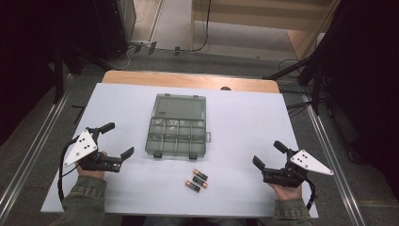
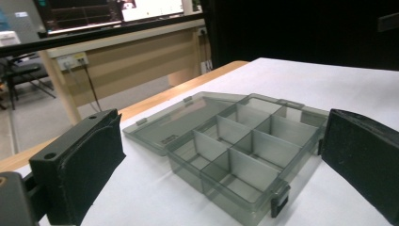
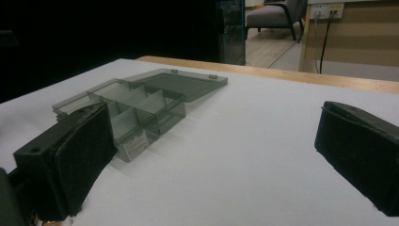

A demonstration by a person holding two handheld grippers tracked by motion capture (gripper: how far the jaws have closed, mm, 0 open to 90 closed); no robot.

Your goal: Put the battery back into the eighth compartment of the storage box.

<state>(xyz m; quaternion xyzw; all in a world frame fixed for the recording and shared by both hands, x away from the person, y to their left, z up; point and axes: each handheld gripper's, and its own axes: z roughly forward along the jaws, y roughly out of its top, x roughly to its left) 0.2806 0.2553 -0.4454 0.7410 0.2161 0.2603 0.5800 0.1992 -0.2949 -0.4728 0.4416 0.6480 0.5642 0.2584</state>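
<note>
On the white sheet [image 1: 122, 108] covering the table, a smoky translucent compartment box [image 1: 176, 136] is lying open near the centre, its lid [image 1: 181, 106] folded flat toward the far side and two dark latches facing the near edge. The dividers are splitting the tray into two rows of cells, and no contents can be made out in them. Three batteries [image 1: 196, 180] are resting on the sheet just near of the box, close together and slightly right of its middle, apart from both tools. The left gripper [image 1: 117, 141] is being held at the near left, its jaws standing wide apart around nothing and angled toward the box; in the left gripper view the box [image 2: 235, 150] is sitting between the two black pads with bare sheet in between. The right gripper [image 1: 268, 154] is being held at the near right, well apart from the box, its jaws likewise spread and empty; in the right gripper view the box [image 3: 136, 103] is showing beyond the left-hand pad. A hand [image 1: 91, 169] in an olive sleeve is gripping each tool. Nothing is lying between either gripper and the box. Beyond the far wooden table edge [image 1: 188, 81], cables and a power strip are trailing across the floor.
</note>
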